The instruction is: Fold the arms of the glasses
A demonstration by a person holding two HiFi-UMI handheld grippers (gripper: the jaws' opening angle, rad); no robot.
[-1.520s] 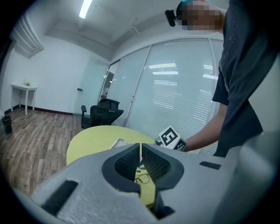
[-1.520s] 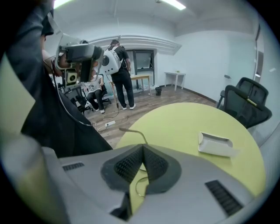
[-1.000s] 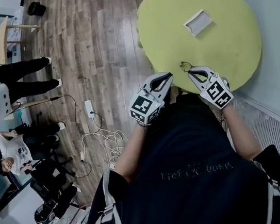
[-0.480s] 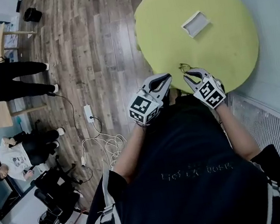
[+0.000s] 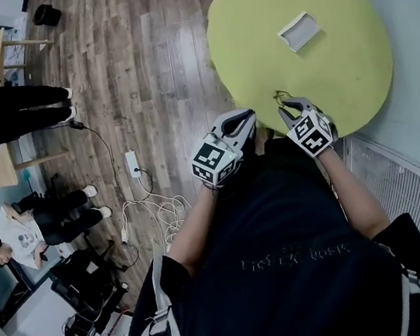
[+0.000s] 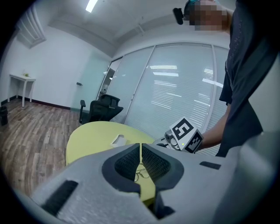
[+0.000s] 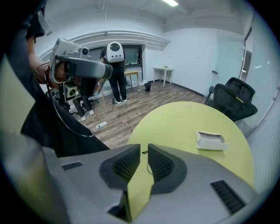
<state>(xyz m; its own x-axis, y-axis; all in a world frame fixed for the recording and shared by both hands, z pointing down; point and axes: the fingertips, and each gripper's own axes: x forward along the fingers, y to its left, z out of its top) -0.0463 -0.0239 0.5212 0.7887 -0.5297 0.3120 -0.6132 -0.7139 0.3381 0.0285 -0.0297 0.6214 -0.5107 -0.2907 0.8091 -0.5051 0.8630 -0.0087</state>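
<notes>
Thin wire glasses lie near the close edge of the round yellow-green table. My right gripper hovers at that edge with its tips right by the glasses. Its jaws stand a narrow gap apart in the right gripper view, and a bit of the glasses shows through the gap, beyond the tips. My left gripper hangs just off the table's edge, left of the glasses, with its jaws shut and empty. Below its tips the glasses show on the table.
A white open case lies farther out on the table, also seen as the case. A power strip and cables lie on the wood floor at left, where people stand. A black office chair stands behind the table.
My right gripper has shifted slightly left and forward, closer to the glasses. The left gripper has hardly moved.
</notes>
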